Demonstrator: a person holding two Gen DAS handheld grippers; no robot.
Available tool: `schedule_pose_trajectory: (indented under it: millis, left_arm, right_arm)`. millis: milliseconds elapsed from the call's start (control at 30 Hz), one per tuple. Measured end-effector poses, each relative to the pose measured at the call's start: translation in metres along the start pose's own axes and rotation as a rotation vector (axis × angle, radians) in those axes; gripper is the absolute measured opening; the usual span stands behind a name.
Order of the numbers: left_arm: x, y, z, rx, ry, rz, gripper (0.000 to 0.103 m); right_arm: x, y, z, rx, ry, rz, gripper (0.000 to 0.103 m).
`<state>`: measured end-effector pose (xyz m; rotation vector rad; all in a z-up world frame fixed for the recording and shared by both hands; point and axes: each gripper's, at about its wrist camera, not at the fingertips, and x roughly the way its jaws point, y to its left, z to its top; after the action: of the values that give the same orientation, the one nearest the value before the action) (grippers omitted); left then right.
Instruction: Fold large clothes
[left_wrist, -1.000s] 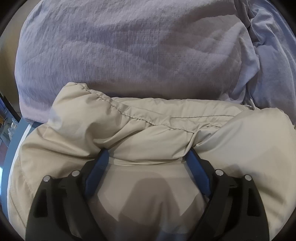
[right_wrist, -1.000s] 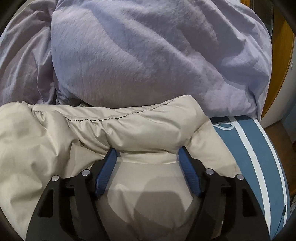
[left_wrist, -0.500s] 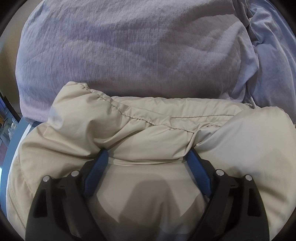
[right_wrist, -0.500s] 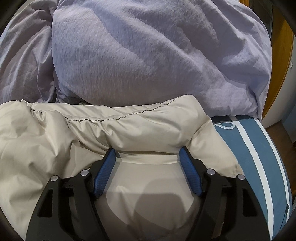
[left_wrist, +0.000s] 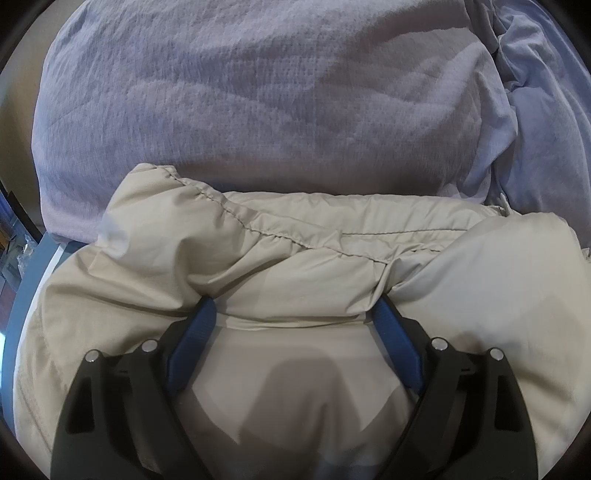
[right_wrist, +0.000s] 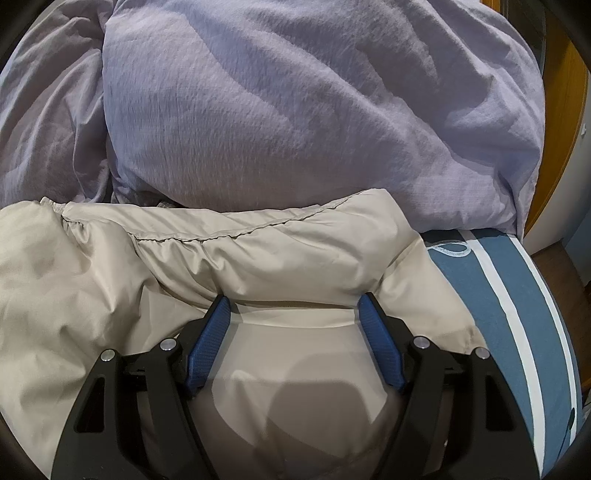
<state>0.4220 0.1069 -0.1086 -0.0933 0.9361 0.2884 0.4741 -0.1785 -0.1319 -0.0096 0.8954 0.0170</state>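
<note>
A beige puffy jacket lies on the bed, its stitched hem edge running across the far side. It also shows in the right wrist view. My left gripper is open, jaws wide apart, its blue pads pressed against a fold of the jacket near its left end. My right gripper is open too, jaws wide, resting on the jacket near its right end. Neither gripper is closed on the fabric.
A lilac pillow lies right behind the jacket, and another in the right view, with rumpled lilac bedding beside it. A teal sheet with white stripes shows at the right, and a wooden frame beyond.
Almost nothing has changed: both grippers stay open on the jacket, with only a slight shift of the views.
</note>
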Motion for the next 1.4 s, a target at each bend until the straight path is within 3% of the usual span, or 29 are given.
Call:
schedule_pose_trajectory:
  millis: [200, 433, 600, 800, 1400]
  left_arm:
    - [-0.023, 0.001, -0.002, -0.036, 0.001, -0.033, 0.086]
    - [-0.056, -0.024, 0.000, -0.046, -0.048, -0.143, 0.086]
    - [-0.048, -0.037, -0.004, -0.005, -0.047, -0.145, 0.088]
    - [-0.021, -0.026, -0.015, -0.025, -0.021, -0.143, 0.094]
    - [0.013, -0.041, -0.016, -0.020, -0.018, -0.125, 0.098]
  right_arm:
    - [-0.037, 0.009, 0.013, 0.016, -0.063, 0.076, 0.073]
    - [-0.055, 0.042, 0.025, -0.006, -0.074, 0.198, 0.078]
    - [-0.042, 0.068, 0.016, -0.060, -0.034, 0.185, 0.079]
    - [-0.016, 0.070, 0.006, -0.050, 0.016, 0.170, 0.080]
    - [0.002, 0.081, -0.004, -0.064, 0.000, 0.149, 0.085]
